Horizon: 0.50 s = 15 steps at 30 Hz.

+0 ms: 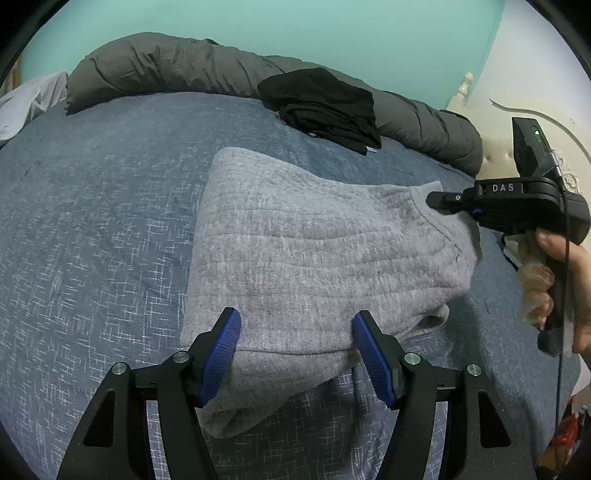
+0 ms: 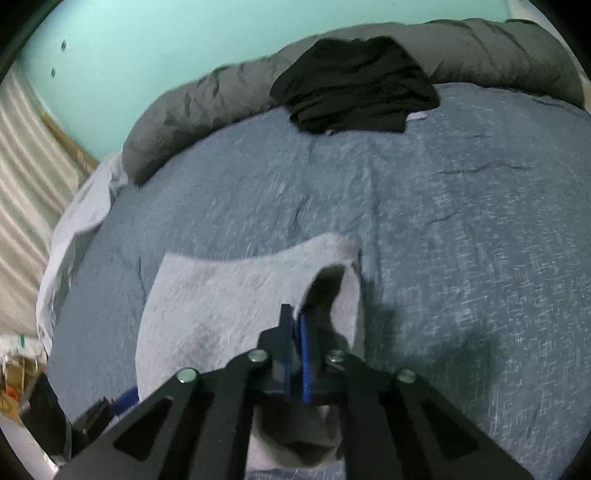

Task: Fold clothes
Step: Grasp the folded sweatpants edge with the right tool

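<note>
A grey knit sweater [image 1: 314, 251] lies partly folded on the blue bedspread [image 1: 92, 221]. My left gripper [image 1: 295, 325] is open, its blue pads on either side of the sweater's near edge. My right gripper [image 1: 439, 201] is at the sweater's neckline on the right. In the right wrist view the right gripper [image 2: 295, 314] is shut on the sweater [image 2: 221, 295] and holds its edge lifted off the bedspread [image 2: 461, 221]. The left gripper's blue pad [image 2: 127, 400] shows at the lower left.
A folded black garment [image 1: 325, 107] [image 2: 354, 85] lies at the far side of the bed against a rolled dark grey duvet [image 1: 166, 66] [image 2: 207, 110]. A white headboard [image 1: 491, 110] stands at the right. A turquoise wall [image 1: 295, 22] is behind.
</note>
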Motion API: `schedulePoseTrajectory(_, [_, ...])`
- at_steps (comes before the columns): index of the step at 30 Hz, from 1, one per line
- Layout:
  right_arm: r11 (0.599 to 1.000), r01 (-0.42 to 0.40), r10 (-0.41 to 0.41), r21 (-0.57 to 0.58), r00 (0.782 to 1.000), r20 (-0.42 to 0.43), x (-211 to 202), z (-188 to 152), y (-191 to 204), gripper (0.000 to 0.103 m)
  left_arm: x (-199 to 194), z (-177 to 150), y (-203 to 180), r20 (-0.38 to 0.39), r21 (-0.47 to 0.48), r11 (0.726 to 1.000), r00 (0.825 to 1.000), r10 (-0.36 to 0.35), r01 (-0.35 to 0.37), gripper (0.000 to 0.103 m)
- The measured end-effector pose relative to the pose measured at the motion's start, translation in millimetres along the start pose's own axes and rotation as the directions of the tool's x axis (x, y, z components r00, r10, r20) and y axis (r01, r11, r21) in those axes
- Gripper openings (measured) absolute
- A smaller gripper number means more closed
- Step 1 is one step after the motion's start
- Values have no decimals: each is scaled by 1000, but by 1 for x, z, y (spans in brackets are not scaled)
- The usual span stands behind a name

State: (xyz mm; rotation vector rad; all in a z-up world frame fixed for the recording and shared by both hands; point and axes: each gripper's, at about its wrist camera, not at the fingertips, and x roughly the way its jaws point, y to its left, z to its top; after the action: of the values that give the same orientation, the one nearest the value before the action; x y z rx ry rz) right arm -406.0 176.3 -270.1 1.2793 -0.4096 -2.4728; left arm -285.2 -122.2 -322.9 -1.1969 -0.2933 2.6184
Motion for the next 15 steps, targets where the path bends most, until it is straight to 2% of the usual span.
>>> schedulePoseTrajectory(3, [1000,14,-16,21,997,77,-8,6,-10,2,0,0,0,-2,0,1000,1000,-1,1,68])
schedulePoseTrajectory(7, [998,64,-65,6,994,83,3,8,-17,1,1,-1,-2,-7,8,1000,1000,-1,1,68])
schedulePoseTrajectory(9, [997,83,-83,9,994,72,13,9,-18,2,1,-1,-3,-9,10,1000,1000,-1,1,68])
schedulePoseTrajectory(13, [991,135,-135,-18,991,-6,37,12,-21,2,1,-2,-3,-11,17,1000,1000,-2,2,68])
schedulePoseTrajectory(15, [990,134,-135,-37,990,-39,41,13,-21,2,1,-1,-2,-11,15,1000,1000,-5,5,68])
